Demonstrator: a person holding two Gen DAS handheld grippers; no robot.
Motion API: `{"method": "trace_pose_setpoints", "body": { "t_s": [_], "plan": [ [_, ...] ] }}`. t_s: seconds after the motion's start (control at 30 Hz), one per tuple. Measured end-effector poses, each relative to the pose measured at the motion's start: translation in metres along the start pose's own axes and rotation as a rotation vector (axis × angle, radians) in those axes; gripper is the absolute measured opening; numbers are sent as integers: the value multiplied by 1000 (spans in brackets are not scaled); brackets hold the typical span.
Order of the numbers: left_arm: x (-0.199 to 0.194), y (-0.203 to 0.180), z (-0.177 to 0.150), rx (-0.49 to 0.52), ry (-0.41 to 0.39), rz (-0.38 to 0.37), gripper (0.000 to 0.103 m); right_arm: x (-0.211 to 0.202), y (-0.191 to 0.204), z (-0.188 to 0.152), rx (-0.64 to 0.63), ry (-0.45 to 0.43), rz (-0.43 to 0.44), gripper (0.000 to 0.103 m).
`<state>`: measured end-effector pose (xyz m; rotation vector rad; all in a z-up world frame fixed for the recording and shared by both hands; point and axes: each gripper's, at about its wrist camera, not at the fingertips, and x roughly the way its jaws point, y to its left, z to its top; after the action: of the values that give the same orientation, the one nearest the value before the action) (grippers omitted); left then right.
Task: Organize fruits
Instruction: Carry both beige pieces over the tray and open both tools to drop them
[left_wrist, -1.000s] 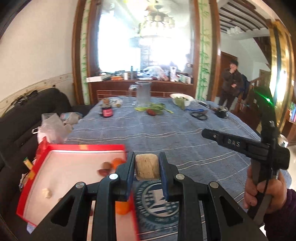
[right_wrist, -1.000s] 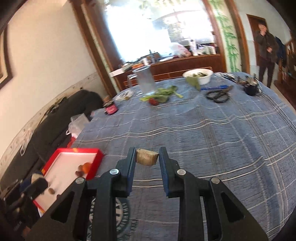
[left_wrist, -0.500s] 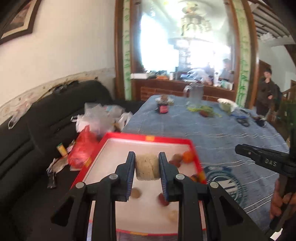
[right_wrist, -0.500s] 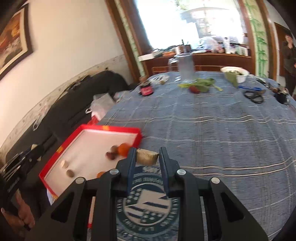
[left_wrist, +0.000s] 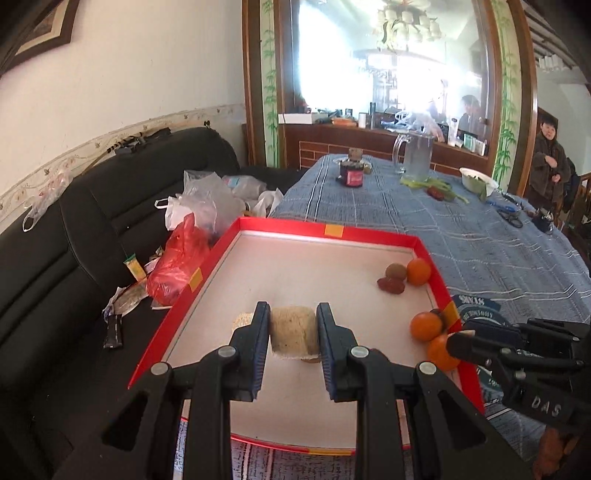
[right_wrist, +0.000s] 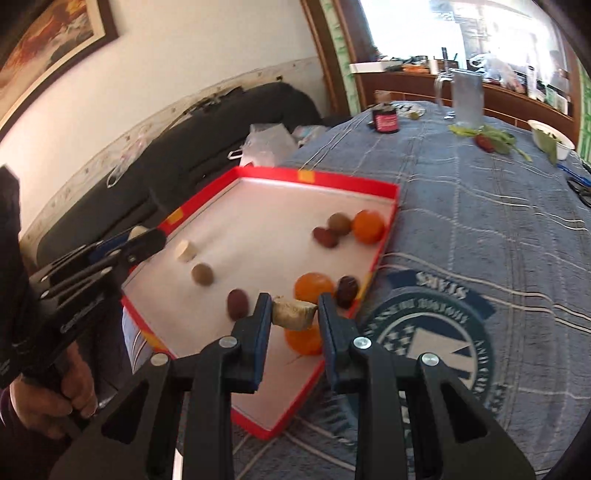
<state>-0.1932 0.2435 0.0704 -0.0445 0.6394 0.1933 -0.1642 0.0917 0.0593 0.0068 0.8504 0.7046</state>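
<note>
A red-rimmed tray (left_wrist: 332, 230) with a white floor lies at the table's left edge and holds several oranges, brown fruits and dark red dates. My left gripper (left_wrist: 293, 325) hangs over its near left part, shut on a pale beige fruit chunk (left_wrist: 293, 334). Another pale piece (left_wrist: 242, 321) lies just behind its left finger. My right gripper (right_wrist: 293, 306) is over the tray's (right_wrist: 351, 181) near right corner, above an orange (right_wrist: 304, 339), shut on a smaller pale chunk (right_wrist: 293, 314). Each gripper shows in the other's view: the right gripper (left_wrist: 458, 341) and the left gripper (right_wrist: 147, 236).
A black sofa (left_wrist: 92, 221) with plastic bags (left_wrist: 207, 206) lies left of the tray. The blue checked tablecloth (right_wrist: 480, 206) carries a dark jar (left_wrist: 352, 173), a glass pitcher (left_wrist: 415, 153), greens, a white bowl (left_wrist: 478, 181) and scissors. A person (left_wrist: 548, 162) stands far right.
Both views swung left from the open tablecloth to the tray. Both grippers have come down over the tray, each still holding its pale chunk.
</note>
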Motion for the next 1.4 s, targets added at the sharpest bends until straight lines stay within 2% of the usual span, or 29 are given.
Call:
{"method": "trace_pose_setpoints", "body": {
  "t_s": [0.37, 1.4],
  "plan": [
    [4, 3, -5, 6, 21, -1, 25, 7, 15, -7, -28, 14, 16, 28],
    [29, -2, -12, 7, 113, 39, 25, 22, 13, -3, -59, -24, 54, 28]
  ]
}}
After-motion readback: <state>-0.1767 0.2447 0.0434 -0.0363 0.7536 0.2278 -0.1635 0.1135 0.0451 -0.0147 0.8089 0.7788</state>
